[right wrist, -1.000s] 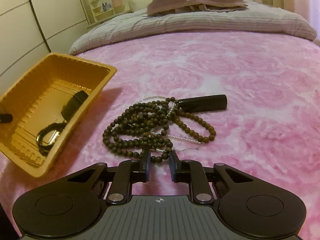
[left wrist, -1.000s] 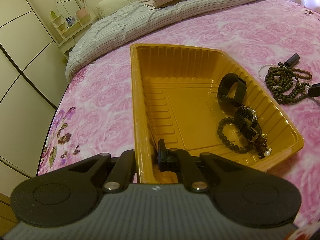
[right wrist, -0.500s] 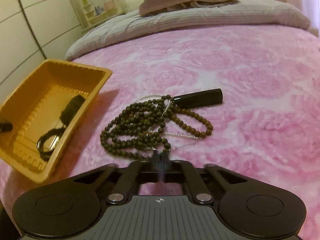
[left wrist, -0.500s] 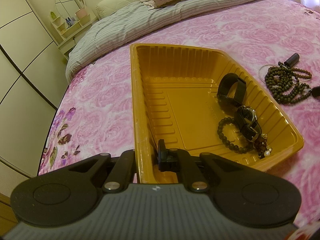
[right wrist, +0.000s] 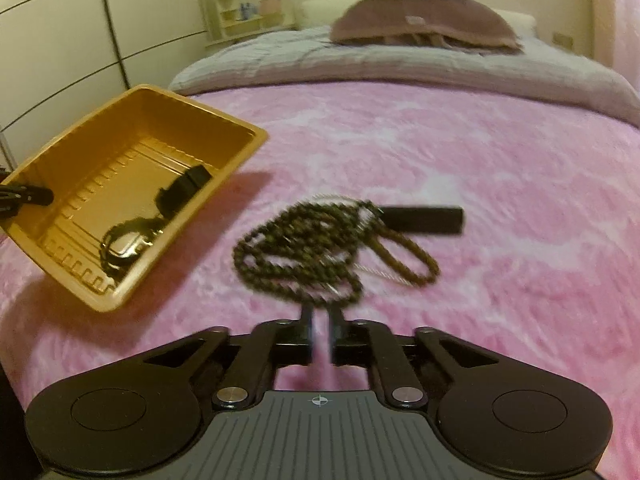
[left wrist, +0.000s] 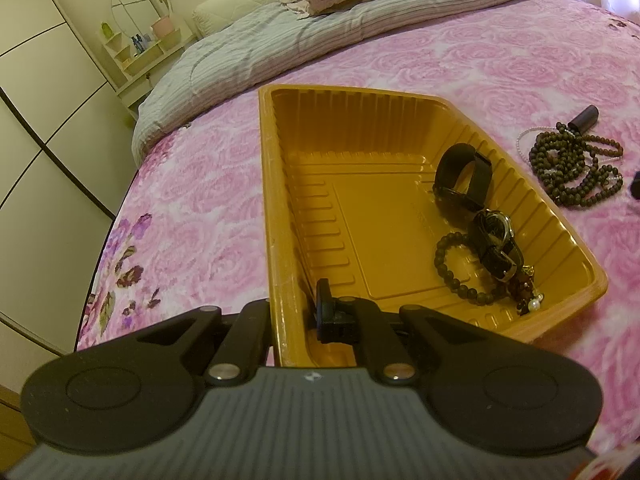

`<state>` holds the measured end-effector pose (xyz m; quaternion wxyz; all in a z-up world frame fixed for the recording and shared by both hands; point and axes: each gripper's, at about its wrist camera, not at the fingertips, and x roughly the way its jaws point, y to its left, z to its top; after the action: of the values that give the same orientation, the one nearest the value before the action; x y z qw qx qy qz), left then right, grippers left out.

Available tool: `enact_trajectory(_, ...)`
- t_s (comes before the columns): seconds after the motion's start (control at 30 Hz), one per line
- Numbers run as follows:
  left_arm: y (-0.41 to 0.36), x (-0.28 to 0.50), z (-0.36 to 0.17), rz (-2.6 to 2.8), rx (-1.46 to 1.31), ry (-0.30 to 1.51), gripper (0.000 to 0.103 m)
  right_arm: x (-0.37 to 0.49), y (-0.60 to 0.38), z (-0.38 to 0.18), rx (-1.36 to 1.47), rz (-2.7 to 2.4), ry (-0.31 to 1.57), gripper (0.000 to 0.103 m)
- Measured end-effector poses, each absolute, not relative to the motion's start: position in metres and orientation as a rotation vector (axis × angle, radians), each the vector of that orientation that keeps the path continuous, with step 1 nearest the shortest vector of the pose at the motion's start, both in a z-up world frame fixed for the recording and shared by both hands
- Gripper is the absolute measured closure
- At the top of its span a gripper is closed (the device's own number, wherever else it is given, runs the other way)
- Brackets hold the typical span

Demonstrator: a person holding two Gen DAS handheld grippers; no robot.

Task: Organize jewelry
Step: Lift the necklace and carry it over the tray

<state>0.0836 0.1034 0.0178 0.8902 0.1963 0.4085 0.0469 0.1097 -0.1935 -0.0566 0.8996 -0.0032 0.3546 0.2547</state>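
A gold plastic tray (left wrist: 360,92) lies on the pink bedspread. My left gripper (left wrist: 296,304) is shut on its near wall, one finger inside and one outside. In the tray are a black strap (left wrist: 464,176), a wristwatch (left wrist: 496,236) and a dark bead bracelet (left wrist: 448,268). To the right of the tray (right wrist: 192,104), a heap of brown bead necklaces (right wrist: 304,240) lies tangled with a thin pale chain and a black tube (right wrist: 424,220). My right gripper (right wrist: 320,320) sits at the heap's near edge. Its jaws are opening with a narrow gap, and I see nothing gripped between them.
A grey striped quilt (right wrist: 400,64) and pillows (right wrist: 420,24) lie at the head of the bed. The bed's left edge (left wrist: 116,216) drops off beside wardrobe doors. A small shelf with a round mirror (left wrist: 140,8) stands in the far corner. The right wrist view is motion-blurred.
The right gripper shut at the near edge of the bead heap, then parted again while drawing back slightly and rolling. The heap stays on the bed. The left gripper and tray have not moved.
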Motion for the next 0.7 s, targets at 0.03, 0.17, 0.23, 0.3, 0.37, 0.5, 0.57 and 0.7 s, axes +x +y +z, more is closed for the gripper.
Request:
enact_trajectory(0.03, 0.104, 0.084, 0.018, 0.097, 0.407, 0.849, 0.098, 0.112, -0.189, -0.056, -0.016, 0.539, 0.732, 0.078)
enact_trajectory(0.17, 0.103, 0.084, 0.018, 0.097, 0.408, 0.848, 0.099, 0.119, -0.168, -0.06, -0.105, 0.594, 0.728, 0.076)
enact_trajectory(0.23, 0.103, 0.084, 0.018, 0.097, 0.407, 0.849, 0.099, 0.12, -0.156, -0.061, -0.168, 0.631, 0.713, 0.076)
enact_trajectory(0.3, 0.104, 0.084, 0.018, 0.098, 0.406, 0.849, 0.099, 0.119, -0.145, -0.062, -0.246, 0.663, 0.688, 0.077)
enact_trajectory(0.37, 0.103, 0.084, 0.018, 0.098, 0.407, 0.849, 0.099, 0.12, -0.133, -0.067, -0.338, 0.695, 0.686, 0.077)
enact_trajectory(0.5, 0.103, 0.084, 0.018, 0.098, 0.406, 0.849, 0.099, 0.12, -0.12, -0.077, -0.488, 0.729, 0.663, 0.077)
enact_trajectory(0.57, 0.103, 0.085, 0.018, 0.099, 0.406, 0.849, 0.099, 0.12, -0.117, -0.079, -0.523, 0.736, 0.65, 0.077)
enact_trajectory(0.7, 0.103, 0.085, 0.019, 0.099, 0.407, 0.849, 0.099, 0.114, -0.111, -0.083, -0.581, 0.73, 0.647, 0.096)
